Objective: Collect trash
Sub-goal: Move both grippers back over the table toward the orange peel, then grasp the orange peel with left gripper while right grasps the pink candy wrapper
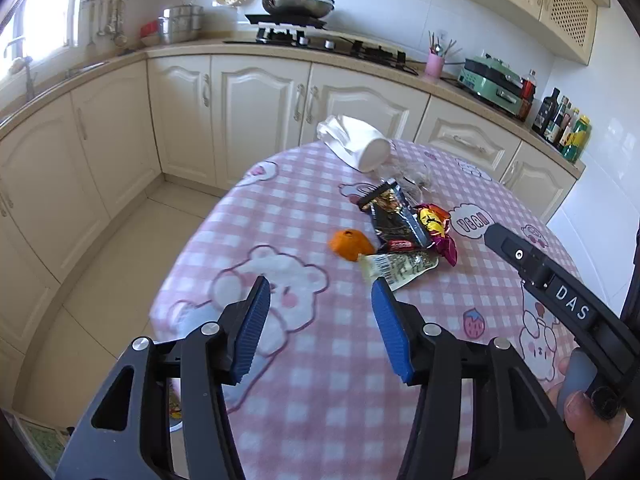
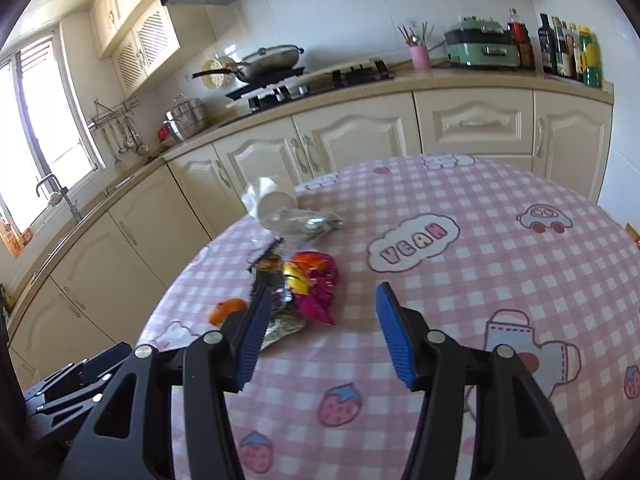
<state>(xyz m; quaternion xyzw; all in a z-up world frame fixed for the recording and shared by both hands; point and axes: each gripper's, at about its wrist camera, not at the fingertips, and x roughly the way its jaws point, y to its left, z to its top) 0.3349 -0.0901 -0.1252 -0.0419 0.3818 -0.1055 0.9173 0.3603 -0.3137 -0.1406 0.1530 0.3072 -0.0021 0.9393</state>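
Note:
Trash lies in a pile on the pink checked tablecloth (image 1: 304,364): an orange peel (image 1: 350,244), a black snack wrapper (image 1: 394,216), a magenta and yellow candy wrapper (image 1: 436,226), a pale barcode wrapper (image 1: 394,270) and crumpled clear plastic (image 1: 412,176). My left gripper (image 1: 320,300) is open and empty, just short of the barcode wrapper. My right gripper (image 2: 320,308) is open and empty over the table, with its left finger in front of the same pile (image 2: 308,284). The orange peel (image 2: 226,310) shows left of that finger.
A white cup (image 1: 360,144) lies on its side at the table's far edge, wrapped in tissue. The right gripper's body (image 1: 560,292) crosses the right side of the left view. Cream cabinets, a stove with a pan (image 1: 298,2) and bottles (image 1: 564,126) stand behind.

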